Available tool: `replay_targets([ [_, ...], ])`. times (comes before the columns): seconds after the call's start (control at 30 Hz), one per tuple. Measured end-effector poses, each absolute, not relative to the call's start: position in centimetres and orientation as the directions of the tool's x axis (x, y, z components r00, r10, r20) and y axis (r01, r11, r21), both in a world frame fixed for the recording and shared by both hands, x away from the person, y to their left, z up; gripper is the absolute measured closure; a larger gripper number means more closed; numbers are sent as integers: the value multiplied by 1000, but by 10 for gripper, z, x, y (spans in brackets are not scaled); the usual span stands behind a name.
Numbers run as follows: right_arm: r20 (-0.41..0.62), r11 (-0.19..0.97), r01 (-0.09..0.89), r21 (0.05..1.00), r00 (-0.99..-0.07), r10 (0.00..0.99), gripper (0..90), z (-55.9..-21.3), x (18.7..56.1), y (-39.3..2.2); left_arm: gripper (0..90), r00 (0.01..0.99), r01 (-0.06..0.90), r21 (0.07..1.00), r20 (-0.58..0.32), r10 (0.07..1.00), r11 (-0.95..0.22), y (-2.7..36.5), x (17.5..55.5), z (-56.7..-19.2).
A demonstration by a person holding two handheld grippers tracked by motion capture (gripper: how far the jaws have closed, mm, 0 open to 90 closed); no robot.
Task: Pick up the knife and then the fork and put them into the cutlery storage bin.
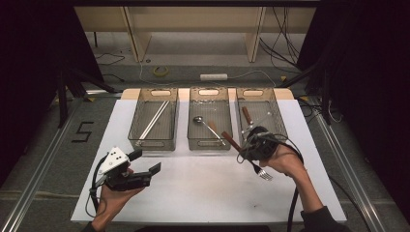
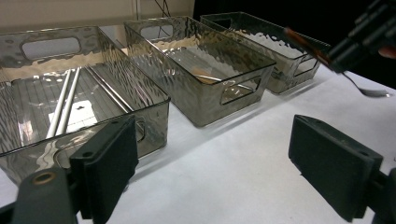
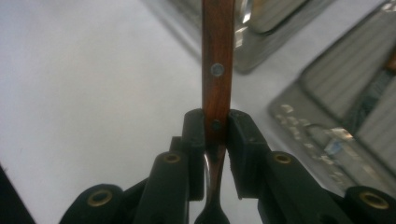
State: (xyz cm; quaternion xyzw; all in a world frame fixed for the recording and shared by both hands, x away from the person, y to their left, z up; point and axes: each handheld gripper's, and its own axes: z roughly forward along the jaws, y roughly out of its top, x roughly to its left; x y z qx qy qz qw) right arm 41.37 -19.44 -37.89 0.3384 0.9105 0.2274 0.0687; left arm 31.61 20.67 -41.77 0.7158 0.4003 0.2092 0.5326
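Right gripper pinches the fork by its wooden handle, just before the right bin; thin grip, fork could swivel or slip. Left gripper gapes wide, holding nothing.

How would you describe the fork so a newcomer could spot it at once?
Start from the three clear bins at the far side of the white table, then drop to the right hand-held gripper just in front of them. The fork is clamped there, lifted off the table, with wooden handle up and tines down.
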Motion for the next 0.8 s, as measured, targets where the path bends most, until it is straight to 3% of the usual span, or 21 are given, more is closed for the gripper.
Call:
replay_targets([
  [0.8, 112, 425, 701, 573, -580, 807, 782, -340, 508, -236, 153, 589, 348, 932, -137, 796, -97, 209, 316, -417],
])
